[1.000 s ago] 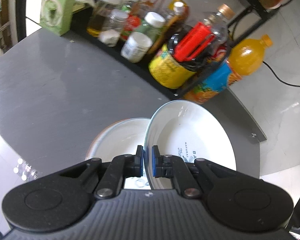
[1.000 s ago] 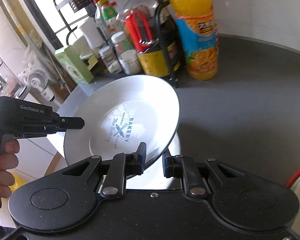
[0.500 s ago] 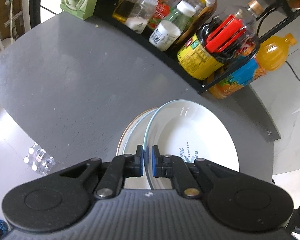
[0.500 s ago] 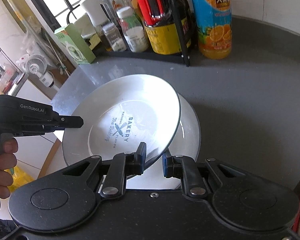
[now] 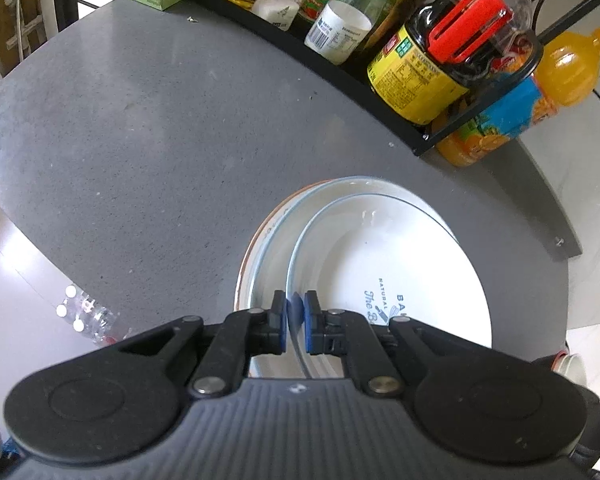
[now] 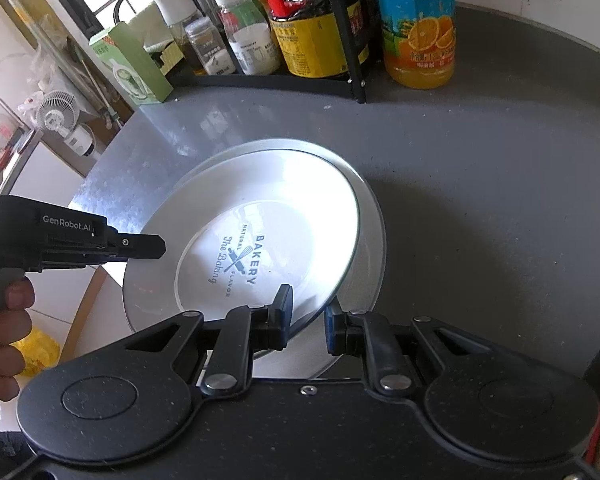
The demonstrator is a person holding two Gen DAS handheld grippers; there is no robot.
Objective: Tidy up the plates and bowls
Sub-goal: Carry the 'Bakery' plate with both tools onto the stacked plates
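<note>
A white plate printed "BAKERY" (image 5: 380, 272) (image 6: 260, 220) hangs tilted just over a stack of white plates (image 5: 272, 248) (image 6: 370, 248) on the grey counter. The stack's bottom plate has an orange rim (image 5: 246, 256). My left gripper (image 5: 296, 320) is shut on the printed plate's left rim; in the right wrist view its black fingers (image 6: 152, 246) reach in from the left. My right gripper (image 6: 308, 316) clamps the near rim of the same plate. The plate's left side is higher than its right.
A black rack (image 5: 420, 148) of jars and bottles lines the back of the counter (image 5: 140, 140). An orange juice bottle (image 5: 540, 92) (image 6: 420, 28) stands at its end and a green box (image 6: 136, 64) at the far left. The counter drops off at the left. A hand (image 6: 0, 312) holds the left tool.
Both grippers have carried the printed plate down and flatter, from well above the stack to just over it. Both grips are unchanged.
</note>
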